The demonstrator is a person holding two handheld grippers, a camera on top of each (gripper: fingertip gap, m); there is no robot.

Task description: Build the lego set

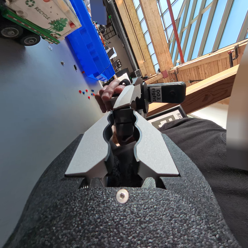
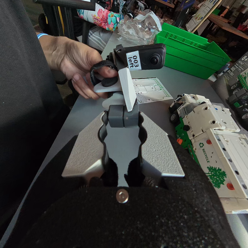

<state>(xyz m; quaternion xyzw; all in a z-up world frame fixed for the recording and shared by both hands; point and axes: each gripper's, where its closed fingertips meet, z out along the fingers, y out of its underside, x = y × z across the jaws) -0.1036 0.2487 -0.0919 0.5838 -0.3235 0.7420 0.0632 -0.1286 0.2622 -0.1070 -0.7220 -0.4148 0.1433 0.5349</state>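
Observation:
A dark grey lego piece [image 1: 122, 119] sits between the fingertips of my left gripper [image 1: 122, 113], which is closed on it. In the right wrist view the same piece [image 2: 122, 118] looks like two grey halves with a seam, and my right gripper [image 2: 123, 114] is closed on its sides. The two grippers face each other, tips meeting at the piece above the grey table's near edge. The right gripper [image 1: 126, 98] shows beyond the piece in the left wrist view. The left gripper [image 2: 127, 91] shows beyond it in the right wrist view.
A white and green lego truck [image 2: 209, 140] stands on the grey table [image 2: 174, 80] to the right. It also shows in the left wrist view [image 1: 34, 20]. A blue bin [image 1: 91, 47], small red and blue pieces [image 1: 87, 92], a green bin [image 2: 190, 53], a printed sheet [image 2: 150, 89] and the set's box [image 2: 238, 80] lie around. Left and right tips are no more than a few centimetres apart.

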